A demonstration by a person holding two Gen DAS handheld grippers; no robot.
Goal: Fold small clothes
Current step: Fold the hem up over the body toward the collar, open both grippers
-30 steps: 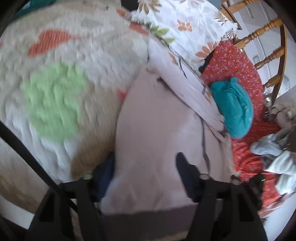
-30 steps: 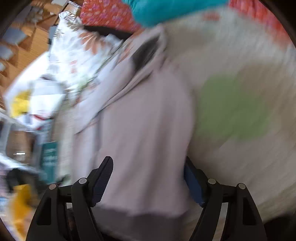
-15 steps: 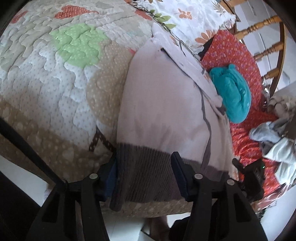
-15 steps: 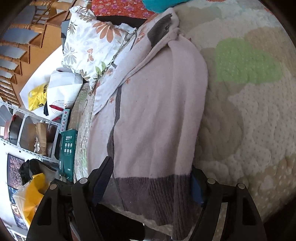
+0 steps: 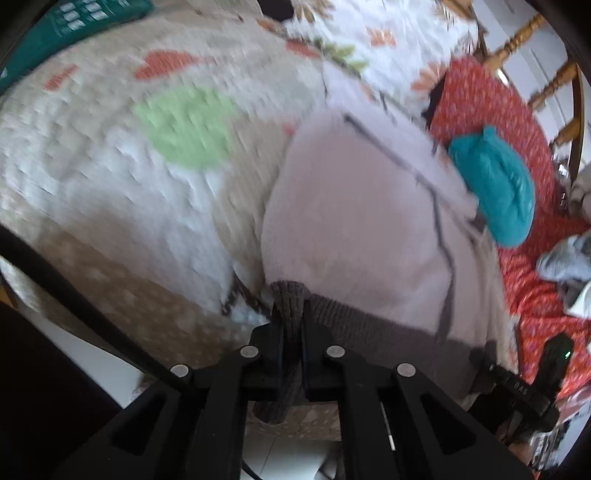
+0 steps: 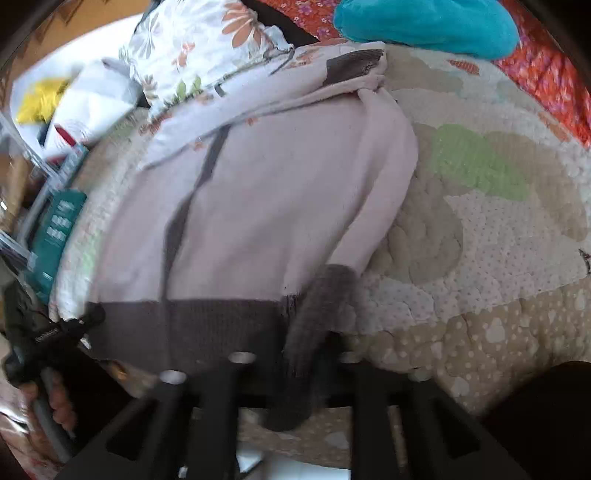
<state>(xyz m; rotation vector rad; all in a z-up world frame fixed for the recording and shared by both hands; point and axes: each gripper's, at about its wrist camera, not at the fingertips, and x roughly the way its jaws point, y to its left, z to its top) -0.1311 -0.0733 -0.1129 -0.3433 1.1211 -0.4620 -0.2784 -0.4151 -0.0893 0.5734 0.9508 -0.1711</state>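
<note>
A pale pink sweater [image 5: 354, 214] with a grey ribbed hem [image 5: 373, 328] lies lengthwise on the quilted bed, hem toward me. My left gripper [image 5: 290, 332] is shut on the hem's left corner. My right gripper [image 6: 310, 347] is shut on the hem's right corner; the sweater [image 6: 266, 206] stretches away from it. The left gripper also shows in the right wrist view [image 6: 55, 332] at the hem's far end, and the right gripper shows in the left wrist view [image 5: 532, 380].
A patchwork quilt [image 5: 122, 177] covers the bed. A teal garment [image 5: 495, 188] lies on a red floral cloth [image 5: 517, 118] beside the sweater. A floral pillow [image 6: 199, 48] lies at the far end. A green box [image 6: 55, 229] and wooden chair rails [image 5: 524, 33] stand nearby.
Both grippers were open astride the hem half a second ago; both have closed on its corners and the hem bunches between the fingers.
</note>
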